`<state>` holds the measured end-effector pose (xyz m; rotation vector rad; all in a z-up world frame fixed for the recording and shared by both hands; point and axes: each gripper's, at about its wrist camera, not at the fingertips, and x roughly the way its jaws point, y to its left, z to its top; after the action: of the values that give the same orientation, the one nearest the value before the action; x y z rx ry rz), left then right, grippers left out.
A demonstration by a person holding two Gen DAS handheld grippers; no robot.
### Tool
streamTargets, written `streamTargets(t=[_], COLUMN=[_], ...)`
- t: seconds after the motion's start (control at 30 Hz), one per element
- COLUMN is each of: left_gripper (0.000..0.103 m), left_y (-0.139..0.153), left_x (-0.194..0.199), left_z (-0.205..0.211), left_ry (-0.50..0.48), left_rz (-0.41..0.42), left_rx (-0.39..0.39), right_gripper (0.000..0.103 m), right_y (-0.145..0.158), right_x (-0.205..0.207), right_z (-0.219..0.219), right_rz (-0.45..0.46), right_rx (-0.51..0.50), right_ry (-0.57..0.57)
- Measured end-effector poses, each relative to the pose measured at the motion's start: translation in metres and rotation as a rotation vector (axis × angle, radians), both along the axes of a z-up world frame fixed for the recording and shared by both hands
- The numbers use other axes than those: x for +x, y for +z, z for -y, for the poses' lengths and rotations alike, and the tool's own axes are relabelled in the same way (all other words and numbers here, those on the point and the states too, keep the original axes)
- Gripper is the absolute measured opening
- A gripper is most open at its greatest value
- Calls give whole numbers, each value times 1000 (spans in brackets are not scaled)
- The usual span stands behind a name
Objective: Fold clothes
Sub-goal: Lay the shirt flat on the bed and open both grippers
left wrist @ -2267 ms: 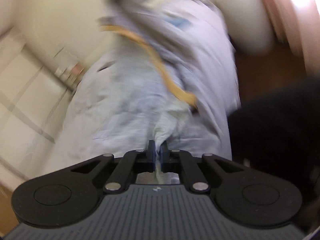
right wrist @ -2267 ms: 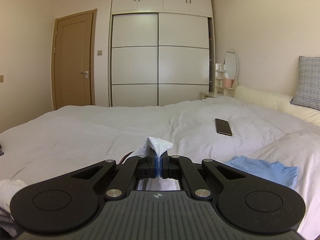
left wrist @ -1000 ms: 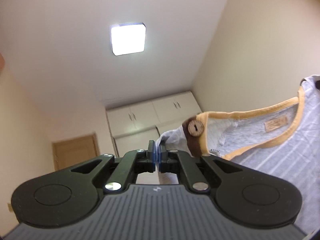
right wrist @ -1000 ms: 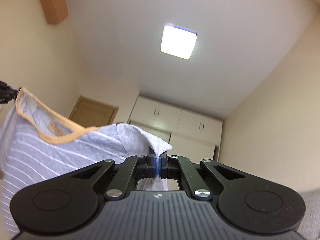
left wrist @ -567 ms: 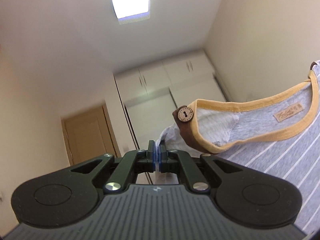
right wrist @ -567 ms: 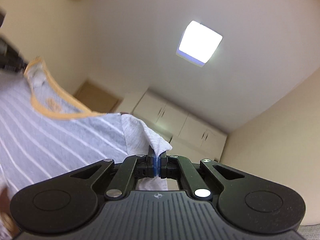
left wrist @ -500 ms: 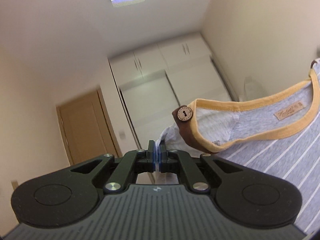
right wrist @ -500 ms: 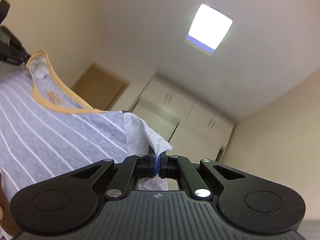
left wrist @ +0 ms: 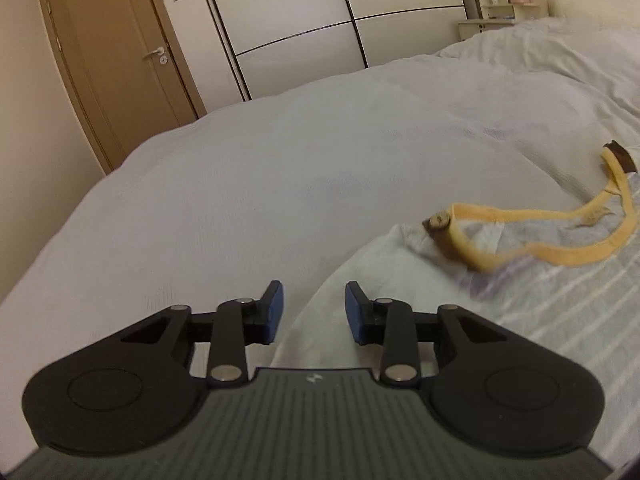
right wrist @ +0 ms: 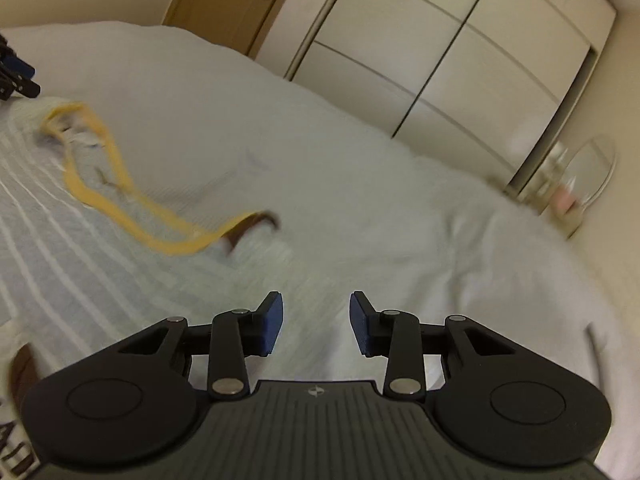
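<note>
Striped grey shirt with a yellow neckline lies flat on the white bed, collar toward the wardrobe. Left gripper: jaws apart and opening, nothing clamped; shirt edge lies below the gap. Right gripper: jaws apart and opening, empty, above the shirt's shoulder. Dark lettering at the shirt's lower edge in the right view is blurred, unreadable.

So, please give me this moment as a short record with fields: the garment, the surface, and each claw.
garment: grey striped shirt with yellow neckline trim, lying spread out
surface: bed with white cover
left claw: jaws opening, nothing pressed between the pads
right claw: jaws opening, nothing pressed between the pads
background: wooden door, white wardrobe
</note>
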<state>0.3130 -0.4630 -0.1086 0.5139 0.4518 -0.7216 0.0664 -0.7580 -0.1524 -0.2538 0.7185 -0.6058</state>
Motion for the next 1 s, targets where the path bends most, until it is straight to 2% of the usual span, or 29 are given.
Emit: streamTargets(t=[0.07,0.13,0.23,0.33,0.43,0.5,0.57,0.6,0.67,0.7,0.73,0.77,0.83,0.87,0.9,0.93,1.0], left_gripper=[35,45,45,48,47,40,21,5,4,4,3,3,2,2,3,3,6], left_y=[4,12,22,14,-3,-14,-21,-23,-19,-16,-12,-7,-1,-1,-2,-3,-3], left_x=[-3,-2,3,11,12,10,6,4,-2,-4,-5,-4,1,6,11,11,6], left_z=[-15,-32,-60,-65,-64,-61,-54,-52,-51,-51,-52,-56,-62,-65,-67,-69,-74], left_ry=[-14,-36,-68,-99,-111,-124,-143,-158,-163,-162,-137,-90,-4,23,31,33,32], left_rz=[-16,-51,-115,-192,-228,-248,-252,-256,-214,-184,-148,-105,-24,-20,-53,-73,-77], left_rx=[-30,-41,-44,-32,13,31,43,46,52,55,49,33,49,61,66,71,83], right_gripper=[50,53,55,57,58,58,59,59,56,47,16,0,0,0,0,4,29], right_y=[-2,0,12,13,12,9,3,0,-8,-13,-15,-14,-5,0,2,0,-6], right_x=[-17,-42,-80,-109,-121,-125,-119,-114,-106,-102,-100,-99,-104,-106,-107,-105,-103], right_z=[-4,-14,-16,-7,6,12,15,17,20,19,15,10,-5,-12,-17,-19,-21], right_rz=[18,45,88,126,165,194,190,179,160,145,129,115,108,107,98,65,-25], right_rx=[24,62,146,210,259,305,325,329,372,395,389,362,199,114,56,26,6], right_ry=[-8,-34,-83,-127,-187,-202,-210,-215,-215,-213,-204,-192,-227,-251,-269,-281,-307])
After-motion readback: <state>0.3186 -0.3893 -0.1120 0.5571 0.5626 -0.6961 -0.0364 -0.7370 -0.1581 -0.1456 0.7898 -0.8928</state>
